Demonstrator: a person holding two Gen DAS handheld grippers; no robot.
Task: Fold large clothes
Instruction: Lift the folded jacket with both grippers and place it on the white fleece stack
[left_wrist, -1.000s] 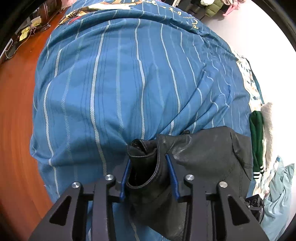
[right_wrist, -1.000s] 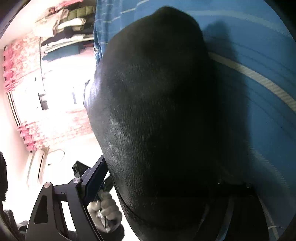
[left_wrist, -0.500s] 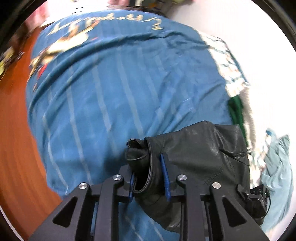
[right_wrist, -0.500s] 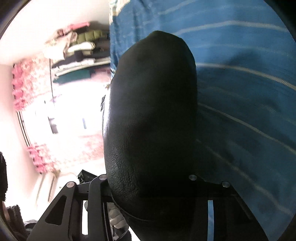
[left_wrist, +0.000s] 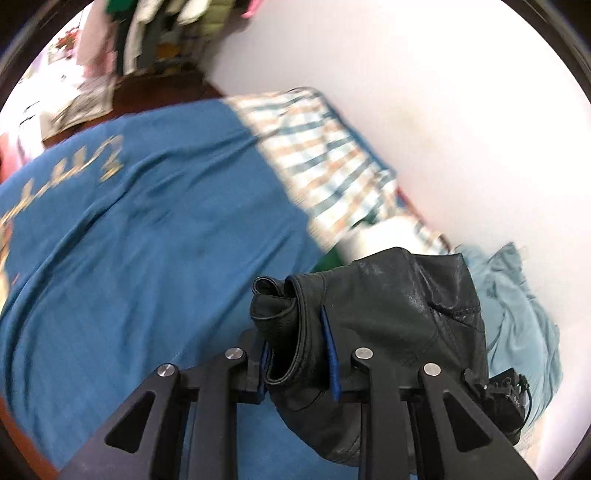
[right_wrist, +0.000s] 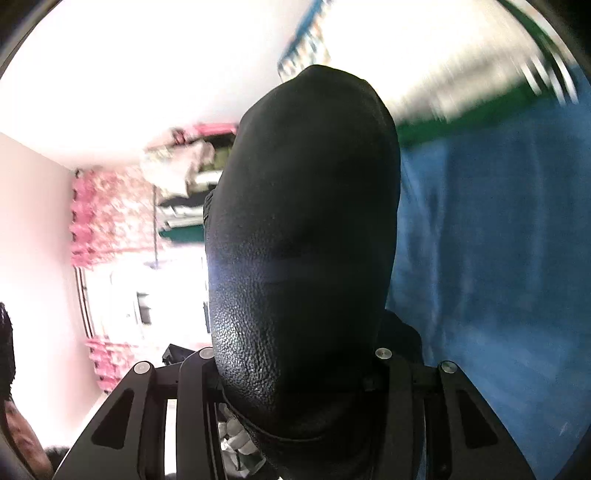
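Note:
A black leather jacket (left_wrist: 388, 317) is held up above a bed covered by a blue striped quilt (left_wrist: 147, 240). My left gripper (left_wrist: 299, 354) is shut on a folded edge of the jacket, with the blue pads pressing the leather. In the right wrist view the jacket (right_wrist: 303, 240) fills the middle of the frame and bulges over my right gripper (right_wrist: 295, 373), which is shut on it; the fingertips are hidden under the leather. The quilt (right_wrist: 498, 277) lies to the right there.
A checked cloth (left_wrist: 325, 162), a green and white garment (left_wrist: 369, 229) and a light blue garment (left_wrist: 517, 295) lie along the white wall (left_wrist: 443, 92). Clothes shelves (right_wrist: 184, 192) stand across the room. Wooden floor (left_wrist: 159, 88) shows beyond the bed.
Both grippers have swung with the jacket toward the wall side of the bed. The left gripper's jaws have closed tighter on the jacket edge. The views are motion blurred.

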